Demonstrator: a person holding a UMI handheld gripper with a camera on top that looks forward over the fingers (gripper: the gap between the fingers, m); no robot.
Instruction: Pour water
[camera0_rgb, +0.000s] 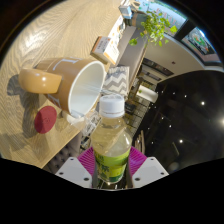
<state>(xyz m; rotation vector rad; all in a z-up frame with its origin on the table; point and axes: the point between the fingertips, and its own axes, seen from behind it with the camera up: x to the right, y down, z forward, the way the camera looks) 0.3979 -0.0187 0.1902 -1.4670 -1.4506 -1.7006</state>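
A clear plastic bottle (112, 140) with a white cap and a green label stands between my fingers, and my gripper (112, 162) is shut on it, the magenta pads (137, 162) pressing its label on both sides. The view is tilted, so the bottle's cap points toward a tan mug (72, 85) with a white inside and a handle, which stands on the wooden table (45, 40) just beyond the cap. The mug's mouth faces the bottle.
A small dark red round object (44, 119) lies on the table beside the mug. Beyond the table are a green plant (155, 27), shelving and boxes (112, 48), and a dark glossy surface (185, 115) to the bottle's other side.
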